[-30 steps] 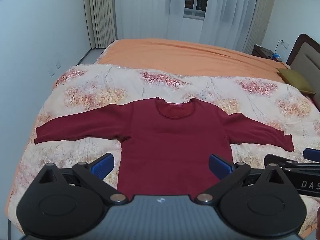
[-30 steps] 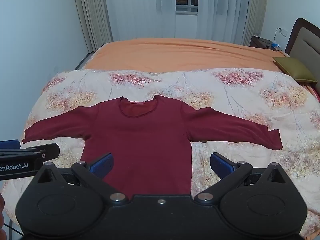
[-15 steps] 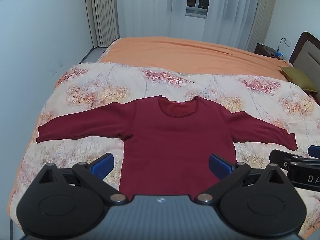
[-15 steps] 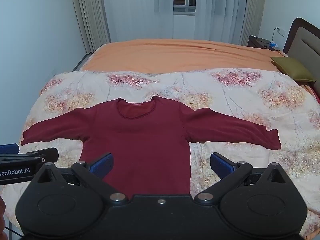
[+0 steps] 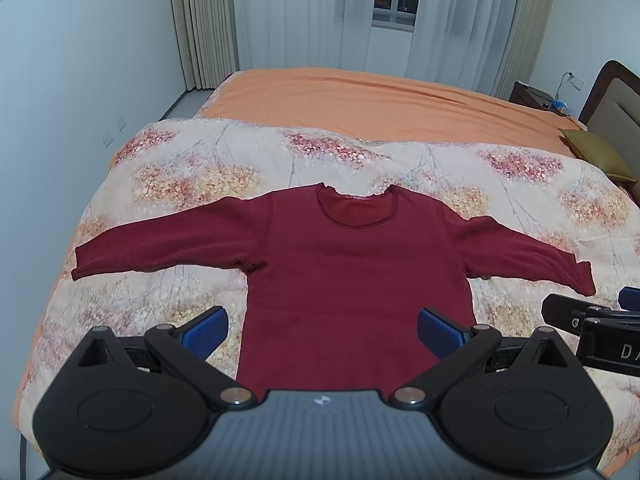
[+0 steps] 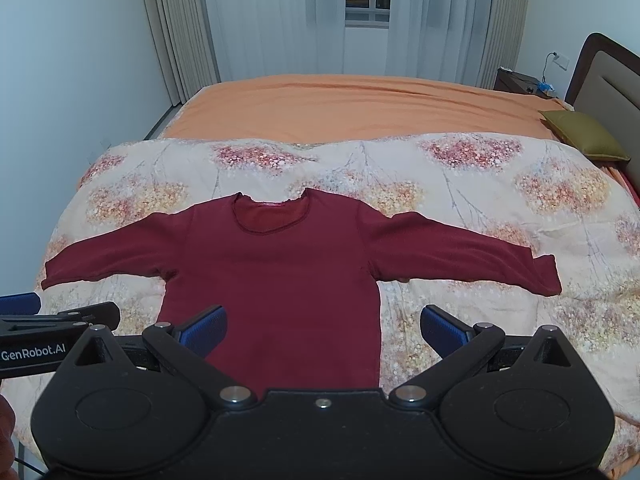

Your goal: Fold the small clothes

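Observation:
A dark red long-sleeved top point(image 5: 352, 264) point(image 6: 276, 268) lies flat on the floral quilt, front up, both sleeves spread out sideways and the neckline away from me. My left gripper point(image 5: 322, 330) hovers open above the top's lower hem, nothing between its blue pads. My right gripper point(image 6: 322, 330) also stands open, above the hem's right side and the quilt beside it. Each gripper shows at the edge of the other's view: the right one point(image 5: 592, 320) and the left one point(image 6: 56, 320). The hem itself is hidden behind the gripper bodies.
The floral quilt point(image 6: 460, 184) covers the near half of a bed with an orange sheet point(image 6: 360, 100). An olive pillow point(image 6: 584, 136) and a headboard point(image 6: 608, 68) are at the right. A white wall runs along the left; curtains hang behind the bed.
Both grippers have drifted slightly back and up, so the top sits a little lower and smaller in view. Both stay open and the top has not moved.

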